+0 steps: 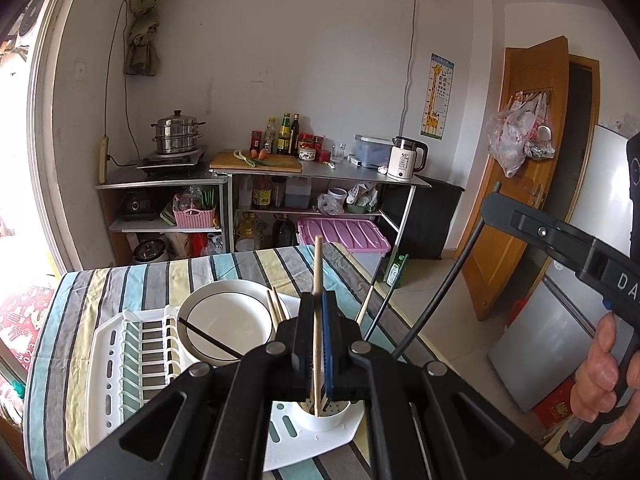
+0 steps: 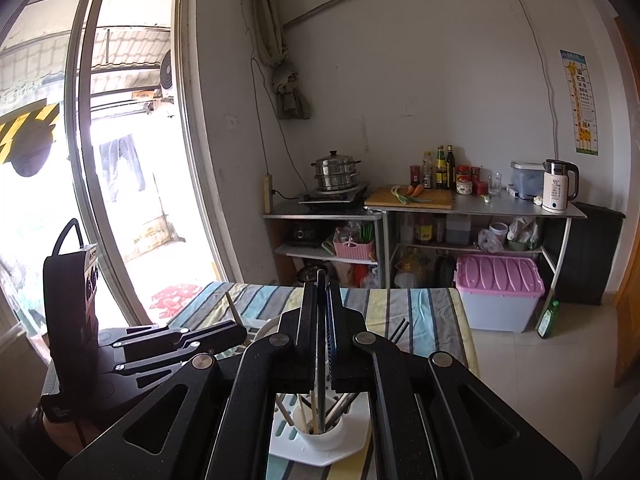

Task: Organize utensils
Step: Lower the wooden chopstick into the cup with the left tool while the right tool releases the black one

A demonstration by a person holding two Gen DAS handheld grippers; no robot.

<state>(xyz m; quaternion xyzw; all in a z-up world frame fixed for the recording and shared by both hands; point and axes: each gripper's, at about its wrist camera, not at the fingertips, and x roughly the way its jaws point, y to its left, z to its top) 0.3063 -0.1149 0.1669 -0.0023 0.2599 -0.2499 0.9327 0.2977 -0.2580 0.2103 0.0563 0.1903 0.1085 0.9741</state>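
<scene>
Striped cloth covered the table beneath you. Nearest, the white utensil cup sat at the drying rack's corner, sticks already in it. Your left gripper was clamped on a wooden chopstick, upright, its lower end in the cup. Your right gripper was clamped on a dark chopstick, likewise over the cup. Beyond: a white plate, then kitchen shelves.

One white plate; one white dish rack; one utensil cup; two claws
</scene>
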